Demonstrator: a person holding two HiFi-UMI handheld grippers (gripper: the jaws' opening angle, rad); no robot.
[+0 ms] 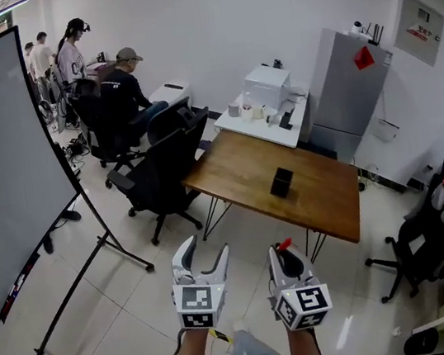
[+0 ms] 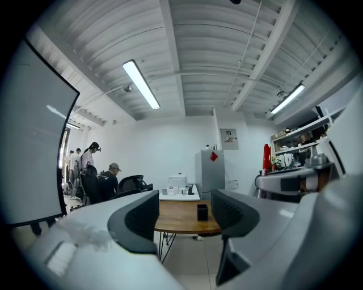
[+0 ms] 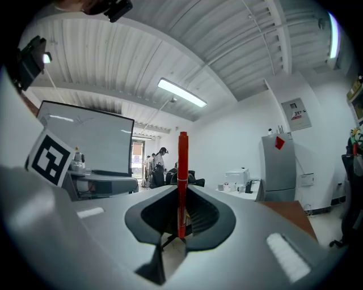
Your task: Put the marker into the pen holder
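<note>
Now, with your right gripper (image 3: 181,221) clenched on the slim red marker (image 3: 182,170), held upright, you seem mid-carry: bring it above the small black square pen holder (image 1: 281,181) on the brown wooden table (image 1: 326,202), well ahead, while your left gripper (image 1: 205,257) hangs empty, jaws apart.

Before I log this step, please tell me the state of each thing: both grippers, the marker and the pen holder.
pen holder: upright on the wooden table, untouched.
marker: upright, gripped, outside the pen holder.
left gripper: jaws apart, empty.
right gripper: jaws shut on the marker.
</note>
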